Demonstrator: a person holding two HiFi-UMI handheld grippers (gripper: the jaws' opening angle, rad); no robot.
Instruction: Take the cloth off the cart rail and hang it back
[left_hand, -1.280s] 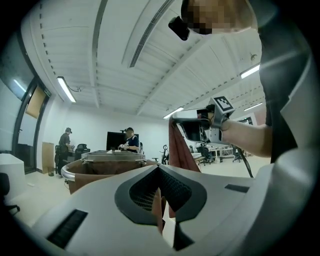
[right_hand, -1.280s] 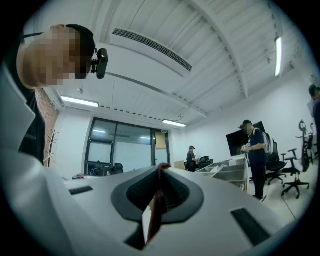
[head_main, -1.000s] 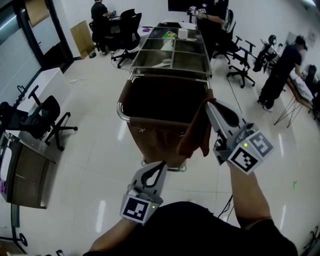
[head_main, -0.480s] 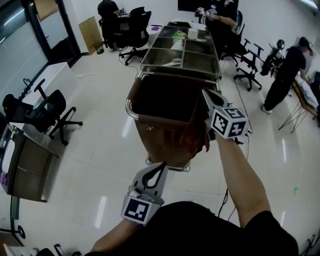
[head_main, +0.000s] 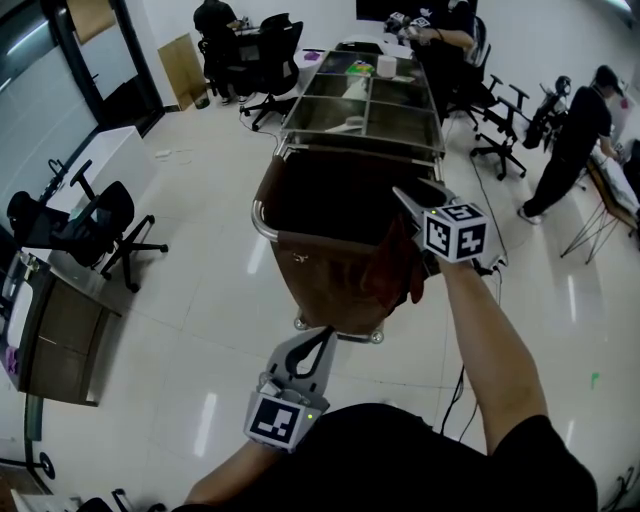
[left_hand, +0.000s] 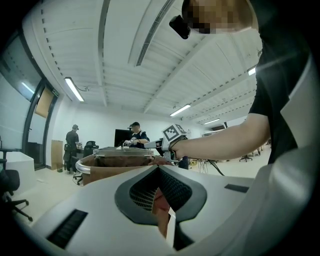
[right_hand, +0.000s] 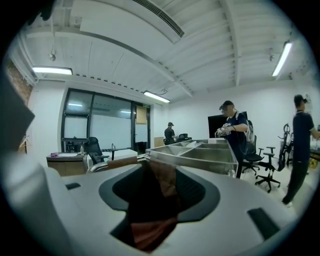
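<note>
Rust-brown cloth (head_main: 396, 272) slack between the jaws of my right gripper (head_main: 405, 197) at the cart (head_main: 350, 148) corner

The cloth hangs down the near right corner of the cart's brown bag (head_main: 310, 265), its upper folds between my right jaws. Those jaws have just been opening and now stand released, not pressing it. Whether it sits fully over the chrome rail (head_main: 262, 225) I cannot tell. My left gripper (head_main: 320, 333) hangs low before the cart, well apart from the cloth, jaws clenched on nothing. The bag's inside is too dark to read. Beyond it, the cart's steel compartments (head_main: 400, 128) hold a white item (head_main: 352, 88), a green-and-yellow item (head_main: 362, 68) and a small white container (head_main: 386, 66).
</note>
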